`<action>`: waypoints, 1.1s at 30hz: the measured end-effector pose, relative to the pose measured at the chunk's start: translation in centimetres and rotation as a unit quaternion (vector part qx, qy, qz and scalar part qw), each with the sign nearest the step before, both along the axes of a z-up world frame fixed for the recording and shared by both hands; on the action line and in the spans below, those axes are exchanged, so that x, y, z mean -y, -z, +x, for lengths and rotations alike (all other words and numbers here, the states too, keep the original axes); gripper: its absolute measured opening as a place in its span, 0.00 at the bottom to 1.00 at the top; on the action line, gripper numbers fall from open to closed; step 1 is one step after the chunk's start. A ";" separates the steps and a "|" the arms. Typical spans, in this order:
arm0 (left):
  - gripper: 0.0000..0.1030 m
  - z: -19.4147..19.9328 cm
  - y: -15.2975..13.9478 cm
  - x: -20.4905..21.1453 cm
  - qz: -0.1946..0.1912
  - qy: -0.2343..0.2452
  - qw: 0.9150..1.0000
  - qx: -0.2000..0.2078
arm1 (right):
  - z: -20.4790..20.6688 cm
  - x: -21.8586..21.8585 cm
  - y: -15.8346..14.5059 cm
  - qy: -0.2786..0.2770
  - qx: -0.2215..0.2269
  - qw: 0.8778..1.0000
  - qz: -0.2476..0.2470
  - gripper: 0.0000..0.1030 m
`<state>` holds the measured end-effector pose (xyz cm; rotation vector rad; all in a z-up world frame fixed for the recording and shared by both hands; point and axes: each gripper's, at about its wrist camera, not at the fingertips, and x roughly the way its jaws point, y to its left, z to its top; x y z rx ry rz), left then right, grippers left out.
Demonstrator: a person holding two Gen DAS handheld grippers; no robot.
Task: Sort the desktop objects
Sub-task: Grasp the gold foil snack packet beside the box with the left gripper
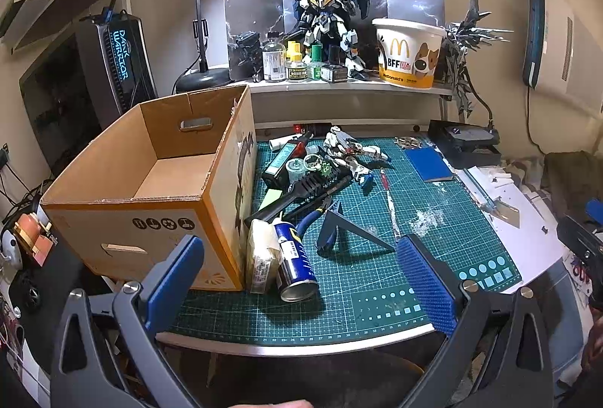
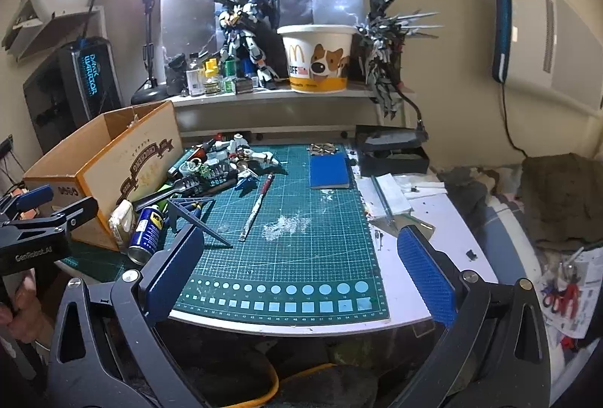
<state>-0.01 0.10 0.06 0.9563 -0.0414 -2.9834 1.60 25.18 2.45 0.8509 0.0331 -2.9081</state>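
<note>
An open, empty cardboard box [image 1: 150, 181] stands on the desk's left. Beside it on the green cutting mat [image 1: 377, 279] lies a heap: a blue spray can [image 1: 296, 257], a wrapped packet [image 1: 262, 257], blue-handled pliers [image 1: 314, 215], a black comb [image 1: 305, 187], a grey triangular stand [image 1: 339, 230] and a white robot model [image 1: 354, 151]. A thin pen-like tool [image 2: 258, 204] and a blue notebook [image 2: 329, 171] lie further right. My left gripper [image 1: 299, 246] hovers open before the can. My right gripper [image 2: 301, 234] hangs open over the mat's front, holding nothing.
A raised shelf [image 1: 339, 87] at the back carries bottles, standing robot models and a McDonald's bucket [image 1: 409, 53]. A black tray [image 2: 392, 153] sits at the back right. White paper scraps [image 2: 392, 198] lie right of the mat; red scissors [image 2: 565, 295] are far right.
</note>
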 end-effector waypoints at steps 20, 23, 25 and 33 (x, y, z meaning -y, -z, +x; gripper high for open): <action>1.00 0.2 0.9 3.9 -0.010 0.020 1.000 0.003 | -1.3 0.2 1.5 -0.046 0.011 0.999 0.005 1.00; 1.00 0.4 1.6 6.9 0.034 0.016 0.999 -0.005 | -1.5 0.0 1.8 -0.054 0.003 0.998 0.012 1.00; 1.00 0.2 1.7 8.4 0.073 0.004 0.997 -0.009 | -1.8 -0.1 1.9 -0.060 0.003 0.998 0.010 0.99; 1.00 -0.4 4.3 9.5 0.136 -0.001 0.991 0.005 | -3.7 1.9 2.5 -0.125 0.008 0.992 0.000 0.97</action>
